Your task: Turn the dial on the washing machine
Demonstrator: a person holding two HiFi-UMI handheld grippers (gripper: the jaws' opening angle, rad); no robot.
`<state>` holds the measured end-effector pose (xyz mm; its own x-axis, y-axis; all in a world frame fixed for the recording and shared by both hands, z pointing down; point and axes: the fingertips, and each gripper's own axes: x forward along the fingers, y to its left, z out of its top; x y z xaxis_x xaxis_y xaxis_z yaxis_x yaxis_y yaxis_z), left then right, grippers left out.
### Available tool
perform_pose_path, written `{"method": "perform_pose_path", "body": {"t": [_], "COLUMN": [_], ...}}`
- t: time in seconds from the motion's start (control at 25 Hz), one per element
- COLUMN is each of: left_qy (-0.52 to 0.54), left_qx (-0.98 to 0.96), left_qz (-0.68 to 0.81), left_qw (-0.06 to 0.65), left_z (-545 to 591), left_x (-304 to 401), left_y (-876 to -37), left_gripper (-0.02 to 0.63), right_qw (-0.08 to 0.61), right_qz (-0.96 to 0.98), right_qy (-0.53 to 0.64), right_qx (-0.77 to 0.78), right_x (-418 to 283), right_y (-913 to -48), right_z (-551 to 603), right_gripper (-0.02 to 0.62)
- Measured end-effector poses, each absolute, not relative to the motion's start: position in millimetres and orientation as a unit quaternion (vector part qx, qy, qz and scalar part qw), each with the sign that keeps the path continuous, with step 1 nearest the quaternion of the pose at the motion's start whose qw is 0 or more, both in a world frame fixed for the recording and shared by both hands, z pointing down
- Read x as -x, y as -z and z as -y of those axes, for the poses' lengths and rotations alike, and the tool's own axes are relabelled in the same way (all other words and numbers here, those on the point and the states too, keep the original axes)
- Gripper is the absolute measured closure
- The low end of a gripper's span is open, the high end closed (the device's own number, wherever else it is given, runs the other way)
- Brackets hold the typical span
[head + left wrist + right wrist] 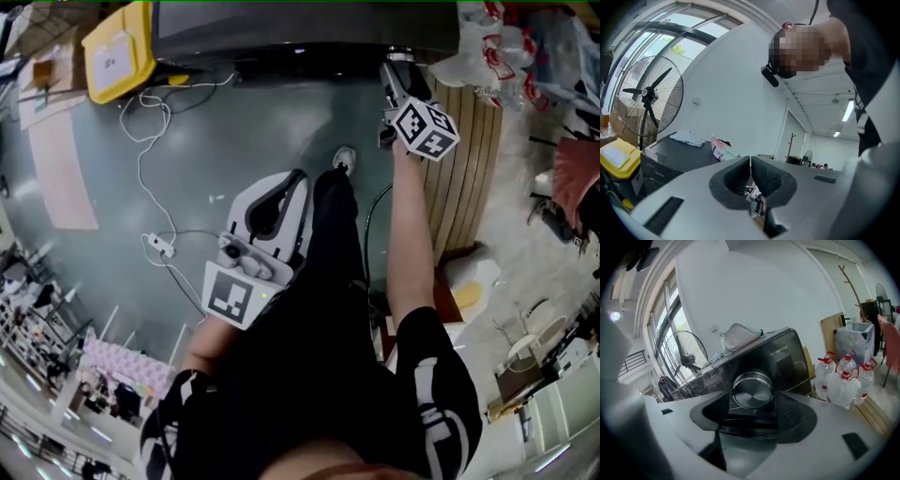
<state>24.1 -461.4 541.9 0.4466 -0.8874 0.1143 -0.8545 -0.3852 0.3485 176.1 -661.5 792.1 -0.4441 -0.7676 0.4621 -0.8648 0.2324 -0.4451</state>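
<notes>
The dark washing machine [309, 28] stands at the top of the head view. Its round silver dial [751, 389] fills the middle of the right gripper view, on the black front panel [785, 357]. My right gripper [752, 400] reaches up against that panel [396, 66], its jaws standing wide on either side of the dial with a gap showing at each pad, so it is open. My left gripper [298, 178] hangs low by the person's leg, away from the machine. In the left gripper view it [750, 162] is shut, pads together with nothing between them.
A yellow bin [120, 47] sits left of the machine. A white cable and power strip [159, 246] lie on the grey floor. Slatted wooden boards [464, 159] and several water bottles [843, 378] stand to the machine's right. A pedestal fan [647, 93] stands by the window.
</notes>
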Motion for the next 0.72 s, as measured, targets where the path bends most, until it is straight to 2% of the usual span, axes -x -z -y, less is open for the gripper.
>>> {"method": "perform_pose_path", "body": {"t": [0.2,0.4,0.48,0.72], "left_qy": [0.04,0.033,0.032,0.05], "left_qx": [-0.826,-0.821,-0.82,-0.819], "left_qz": [0.531,0.539,0.542,0.54], "left_qw": [0.186,0.183,0.183,0.186], "left_z": [464.7,464.9,461.6,437.7], "left_x": [-15.1,-7.7,-5.2,4.3], "left_y": [-552.9,-559.1,-560.8,-542.8], "left_gripper": [0.578,0.577,0.578,0.578], "right_qw": [0.092,0.227,0.261,0.241], "right_qz": [0.78,0.772,0.764,0.762], "right_qy": [-0.312,-0.162,-0.118,-0.155], "right_qx": [-0.536,-0.571,-0.578,-0.581], "right_x": [-173.5,-167.8,-164.7,-167.9], "right_y": [-794.4,-793.4,-793.6,-783.7], "right_z": [668.5,669.4,668.4,648.6], "right_gripper": [0.308,0.31,0.31,0.282]}}
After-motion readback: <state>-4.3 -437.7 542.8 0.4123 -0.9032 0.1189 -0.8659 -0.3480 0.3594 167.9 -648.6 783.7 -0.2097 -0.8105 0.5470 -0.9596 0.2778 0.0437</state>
